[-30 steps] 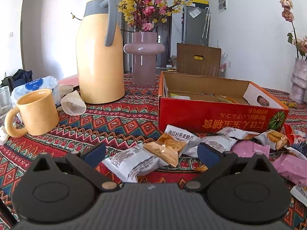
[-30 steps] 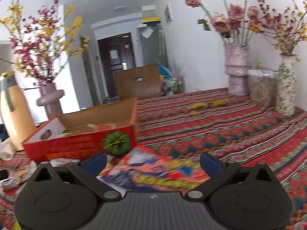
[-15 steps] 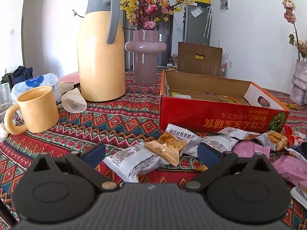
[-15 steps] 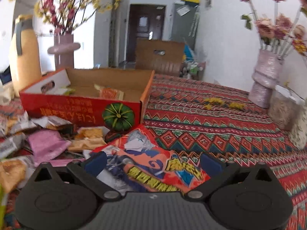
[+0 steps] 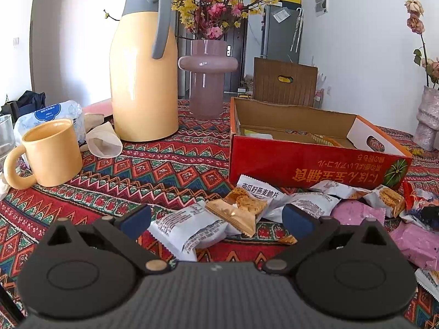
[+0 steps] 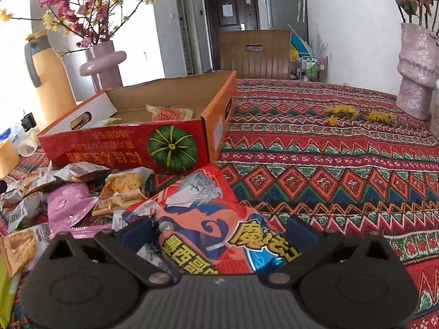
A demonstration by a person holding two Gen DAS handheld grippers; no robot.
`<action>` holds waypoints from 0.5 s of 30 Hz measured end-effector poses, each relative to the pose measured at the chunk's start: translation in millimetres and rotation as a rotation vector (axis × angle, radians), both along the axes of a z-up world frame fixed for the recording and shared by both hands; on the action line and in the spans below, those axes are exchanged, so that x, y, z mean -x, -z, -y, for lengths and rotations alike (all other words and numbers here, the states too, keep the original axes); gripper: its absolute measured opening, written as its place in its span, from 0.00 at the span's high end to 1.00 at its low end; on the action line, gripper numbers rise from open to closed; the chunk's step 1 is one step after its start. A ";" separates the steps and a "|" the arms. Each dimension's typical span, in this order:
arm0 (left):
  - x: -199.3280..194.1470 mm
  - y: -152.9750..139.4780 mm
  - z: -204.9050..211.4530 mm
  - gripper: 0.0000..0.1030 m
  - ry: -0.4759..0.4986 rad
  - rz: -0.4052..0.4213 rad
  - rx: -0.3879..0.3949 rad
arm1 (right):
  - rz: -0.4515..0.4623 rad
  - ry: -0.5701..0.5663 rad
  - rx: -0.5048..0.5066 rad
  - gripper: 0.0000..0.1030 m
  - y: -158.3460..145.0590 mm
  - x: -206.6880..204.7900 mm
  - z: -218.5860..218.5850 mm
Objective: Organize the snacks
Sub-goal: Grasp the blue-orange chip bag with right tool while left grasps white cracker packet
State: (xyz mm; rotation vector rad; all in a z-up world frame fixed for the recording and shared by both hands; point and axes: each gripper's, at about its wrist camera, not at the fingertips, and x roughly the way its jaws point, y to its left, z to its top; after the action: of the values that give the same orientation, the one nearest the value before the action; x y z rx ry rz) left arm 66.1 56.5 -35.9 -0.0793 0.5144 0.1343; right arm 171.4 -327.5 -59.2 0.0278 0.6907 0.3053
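A few packets (image 6: 170, 113) are already seen inside the box (image 6: 123, 144), but most snacks (image 5: 241, 205) are left heaped on the tabletop (image 6: 329, 170) along its front wall. The left claw (image 5: 216, 219) is held wide open, empty, above a white packet (image 5: 189, 230). The right claw (image 6: 218, 231) is spread around an orange bag (image 6: 208, 219); contact cannot be told. The jug (image 5: 142, 82), mug (image 5: 52, 156) and vase (image 5: 207, 82) stand clear.
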 end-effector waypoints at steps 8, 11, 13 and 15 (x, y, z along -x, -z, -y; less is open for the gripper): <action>0.6 -0.6 -0.2 0.00 -0.002 0.001 0.002 | 0.013 -0.013 0.035 0.00 2.4 3.0 -4.6; 0.9 -1.0 -1.0 0.00 -0.003 0.003 0.005 | 0.022 -0.002 0.048 0.01 2.0 7.6 -7.4; 1.0 -1.2 -1.4 0.00 -0.004 0.004 0.008 | 0.043 0.000 0.061 0.08 1.5 15.3 -9.3; 1.1 -1.1 -1.4 0.00 -0.004 0.004 0.007 | 0.069 0.005 0.077 0.18 0.3 25.3 -10.8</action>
State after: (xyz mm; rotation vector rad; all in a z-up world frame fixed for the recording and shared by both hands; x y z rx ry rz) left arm 65.0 57.9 -34.8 -0.0875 0.5111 0.1365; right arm 146.1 -316.7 -59.5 -0.0543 0.6337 0.2731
